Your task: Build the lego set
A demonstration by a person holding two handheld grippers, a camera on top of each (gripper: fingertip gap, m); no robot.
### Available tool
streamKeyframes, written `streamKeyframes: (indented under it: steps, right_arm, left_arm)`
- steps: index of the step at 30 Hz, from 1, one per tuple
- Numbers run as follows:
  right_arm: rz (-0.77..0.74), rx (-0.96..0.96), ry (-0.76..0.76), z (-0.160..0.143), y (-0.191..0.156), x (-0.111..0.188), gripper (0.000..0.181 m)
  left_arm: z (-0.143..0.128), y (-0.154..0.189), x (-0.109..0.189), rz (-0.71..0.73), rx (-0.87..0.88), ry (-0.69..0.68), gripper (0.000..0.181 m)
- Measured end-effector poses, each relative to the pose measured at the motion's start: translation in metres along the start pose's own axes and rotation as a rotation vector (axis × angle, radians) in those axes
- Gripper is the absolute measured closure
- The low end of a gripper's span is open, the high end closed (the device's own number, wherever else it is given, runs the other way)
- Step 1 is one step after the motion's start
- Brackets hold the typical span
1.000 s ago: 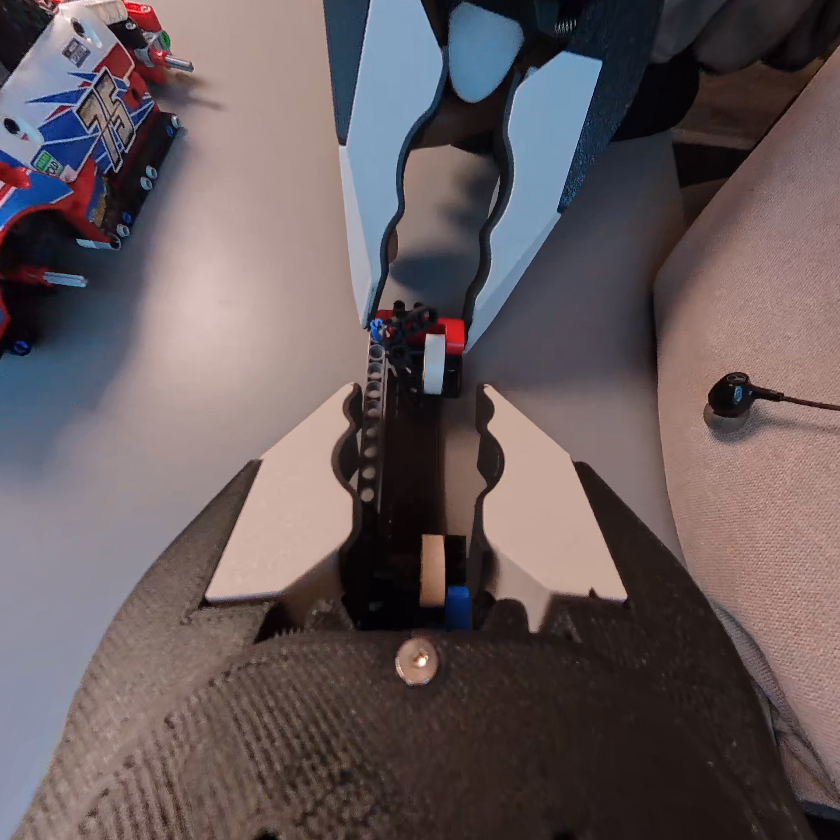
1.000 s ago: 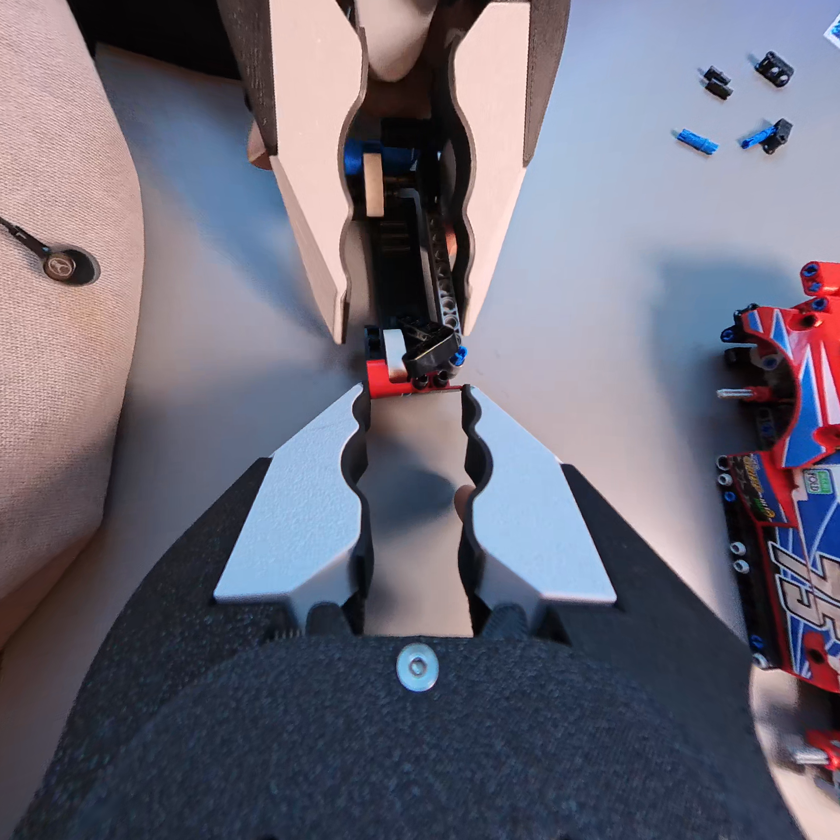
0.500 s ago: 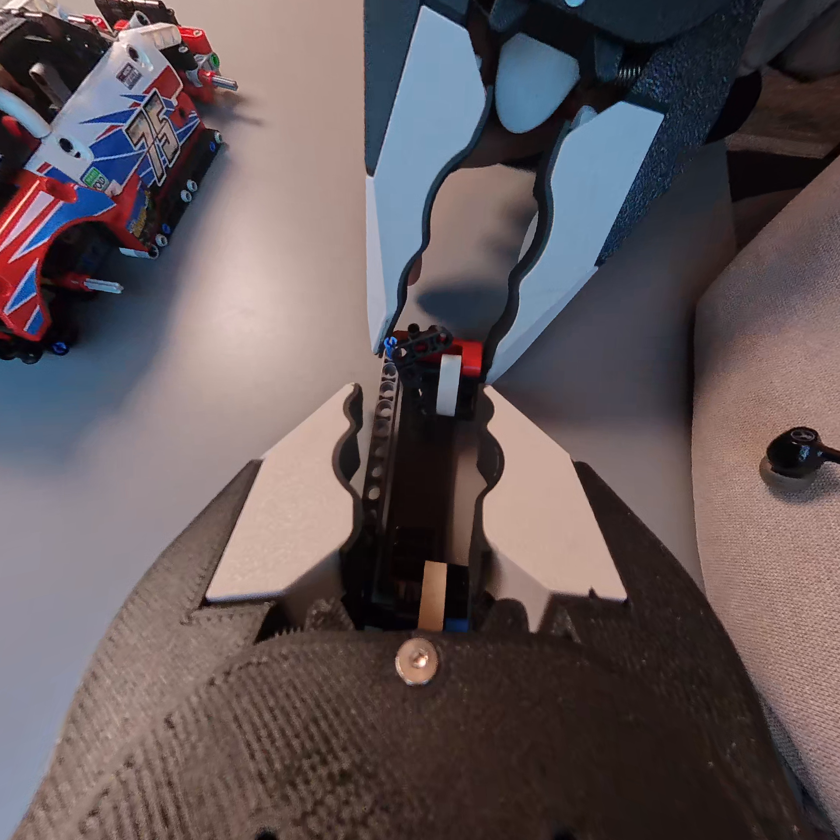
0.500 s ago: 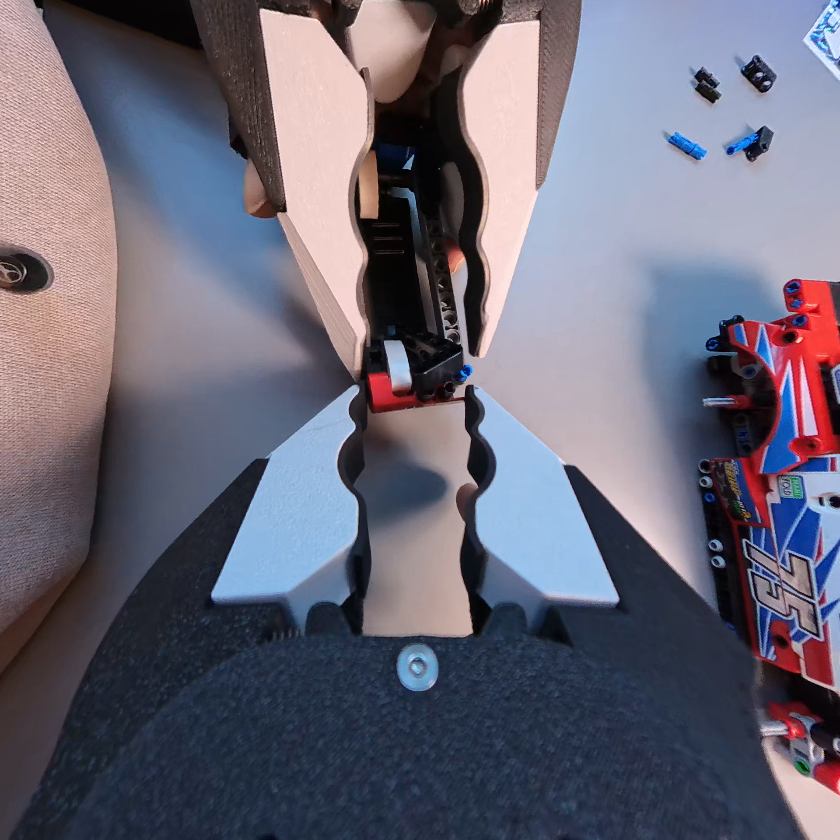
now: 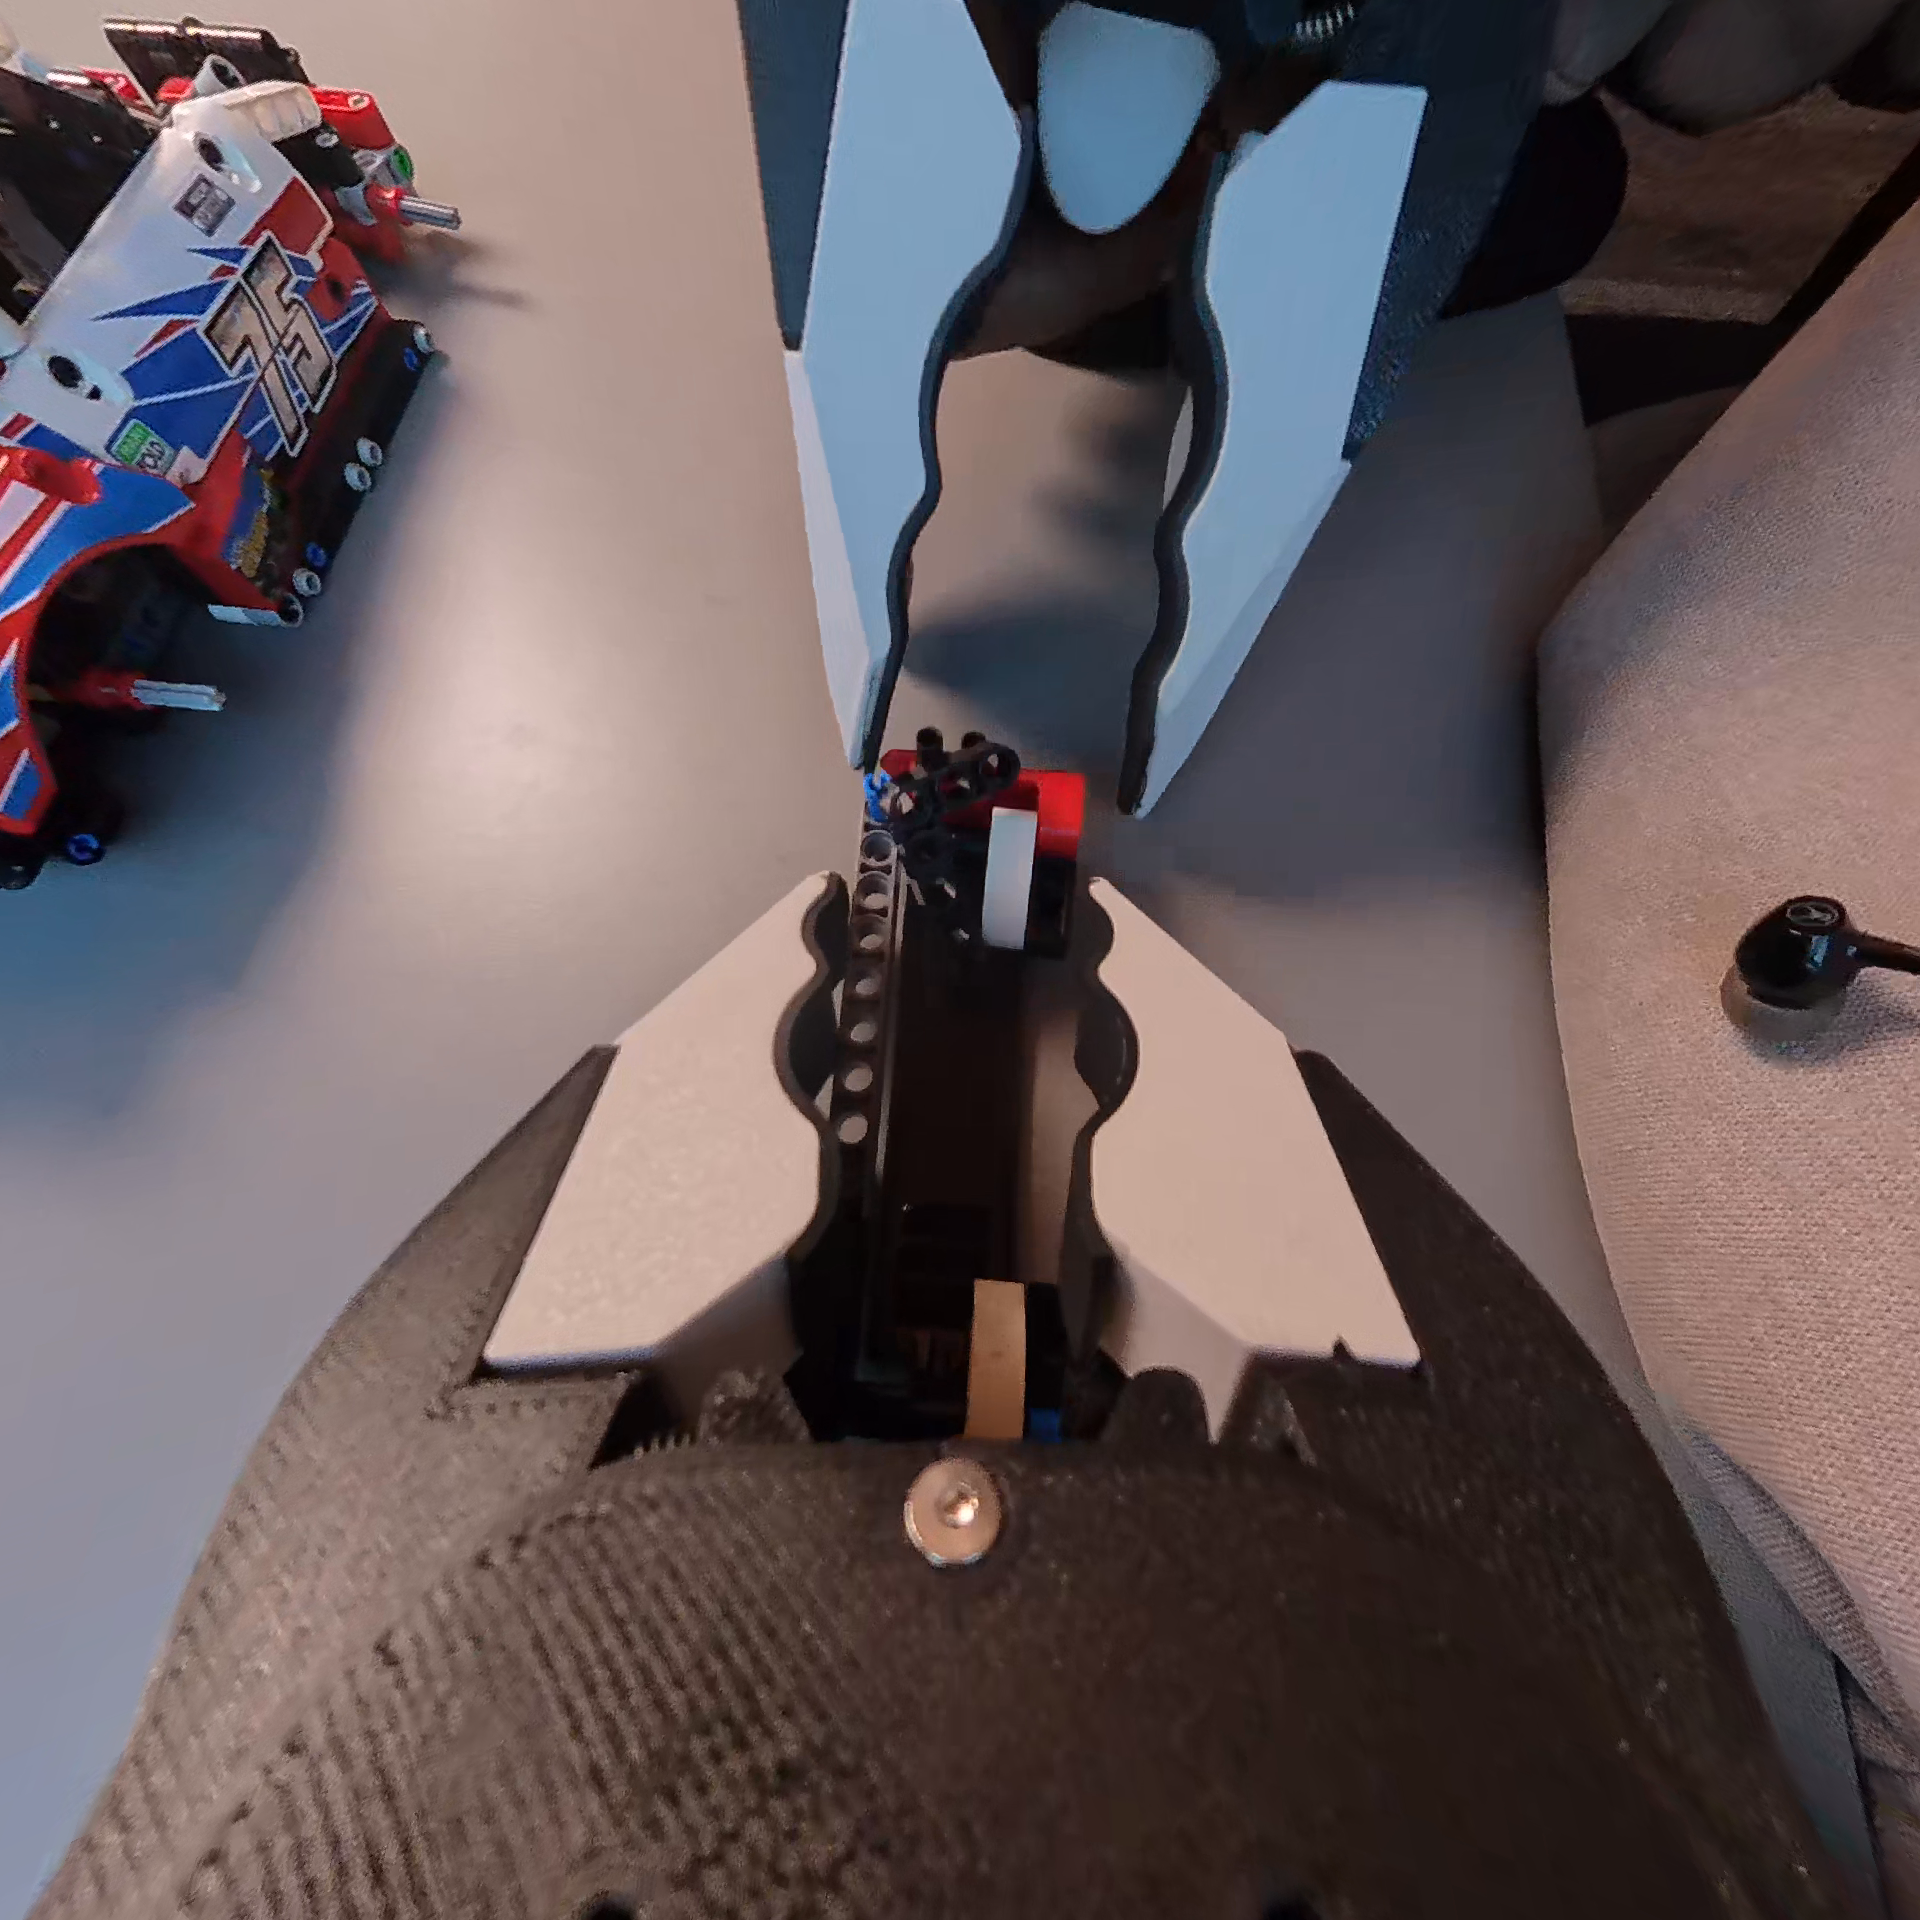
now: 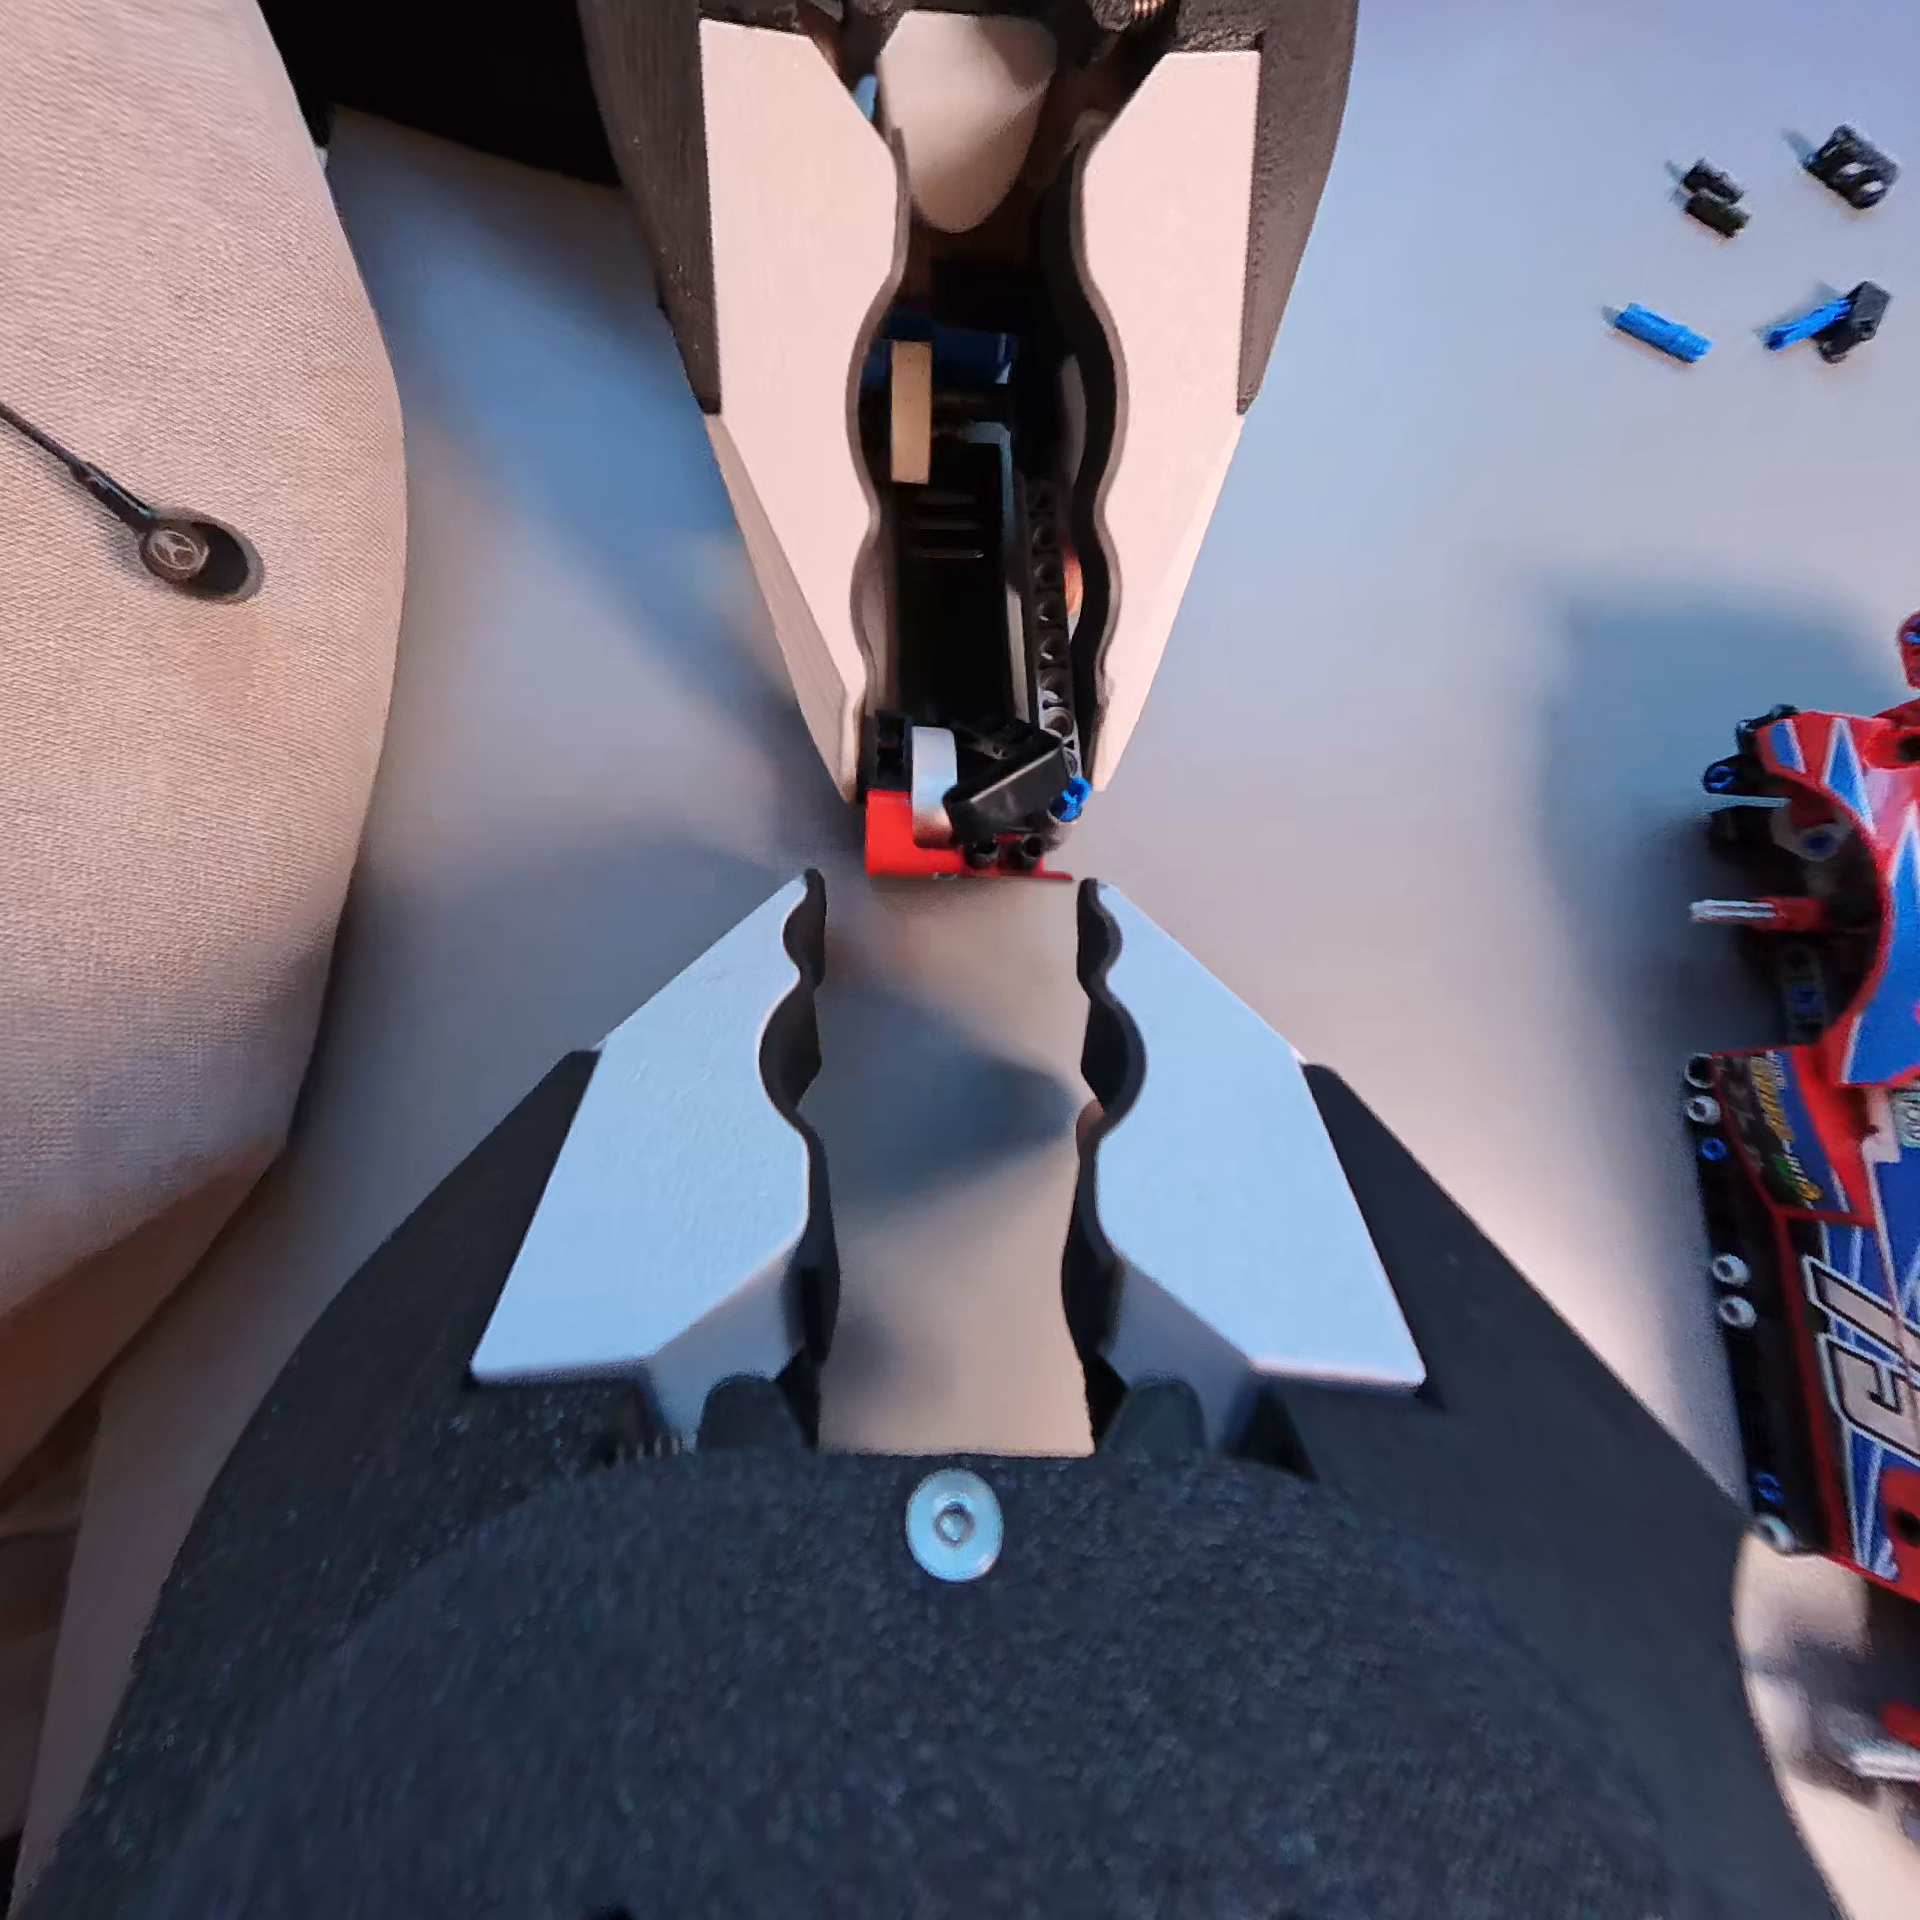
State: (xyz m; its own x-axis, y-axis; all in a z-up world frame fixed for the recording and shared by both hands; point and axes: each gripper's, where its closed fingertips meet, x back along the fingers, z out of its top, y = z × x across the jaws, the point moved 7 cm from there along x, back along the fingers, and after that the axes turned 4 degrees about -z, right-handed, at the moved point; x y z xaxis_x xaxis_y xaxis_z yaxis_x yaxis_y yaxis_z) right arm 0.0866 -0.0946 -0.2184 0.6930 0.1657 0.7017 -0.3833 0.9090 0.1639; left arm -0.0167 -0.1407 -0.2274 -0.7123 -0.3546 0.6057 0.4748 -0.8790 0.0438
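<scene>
Left wrist view: left tongs [image 5: 951, 883] pinching black assembly [image 5: 940, 1091], rear hidden; right tongs [image 6: 945, 894] spread.

A long black lego assembly [image 5: 940, 1091] with a red end sits lengthwise, clamped between fingers.

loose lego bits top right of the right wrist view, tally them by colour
black pieces: 2
blue pin alone: 1
blue pin joined to a black connector: 1
total: 4
</scene>
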Motion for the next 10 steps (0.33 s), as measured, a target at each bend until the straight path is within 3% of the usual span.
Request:
streamKeyframes:
  steps: [1,10]
  right_arm:
    - [0.012,-0.006,0.002,0.0003,0.0013,0.0003,0.138]
    - [-0.011,-0.014,-0.016,0.0059,0.0003,-0.0042,0.145]
  left_arm:
    - [0.0000,0.0001,0.0000,-0.008,-0.006,0.000,0.140]
    - [-0.0005,-0.0008,0.0022,-0.007,0.045,0.006,0.135]
